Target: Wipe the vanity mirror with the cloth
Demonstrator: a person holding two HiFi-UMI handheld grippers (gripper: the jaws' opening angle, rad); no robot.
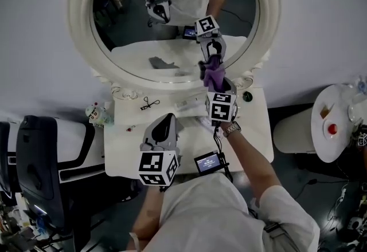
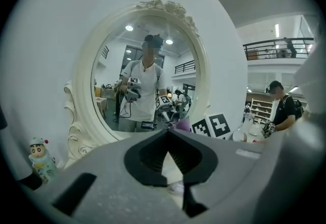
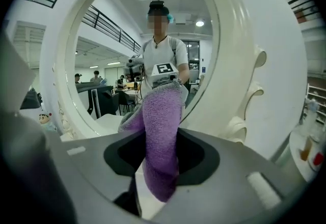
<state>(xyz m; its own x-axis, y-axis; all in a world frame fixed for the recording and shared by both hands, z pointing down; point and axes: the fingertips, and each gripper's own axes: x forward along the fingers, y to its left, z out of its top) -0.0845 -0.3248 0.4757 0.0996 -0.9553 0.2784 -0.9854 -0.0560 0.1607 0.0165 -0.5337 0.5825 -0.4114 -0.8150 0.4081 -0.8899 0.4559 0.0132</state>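
Note:
An oval vanity mirror in an ornate white frame stands at the back of a white vanity table. My right gripper is shut on a purple cloth, whose top touches the glass at the mirror's lower right. In the right gripper view the purple cloth stands up between the jaws, in front of the mirror. My left gripper hovers over the table's middle, shut and holding nothing. In the left gripper view the mirror lies ahead, and my left gripper points at its lower rim.
A small figurine stands at the table's left edge, the same figurine showing in the left gripper view. Eyelash curlers lie below the mirror. A black chair sits left; a round white side table with dishes stands right.

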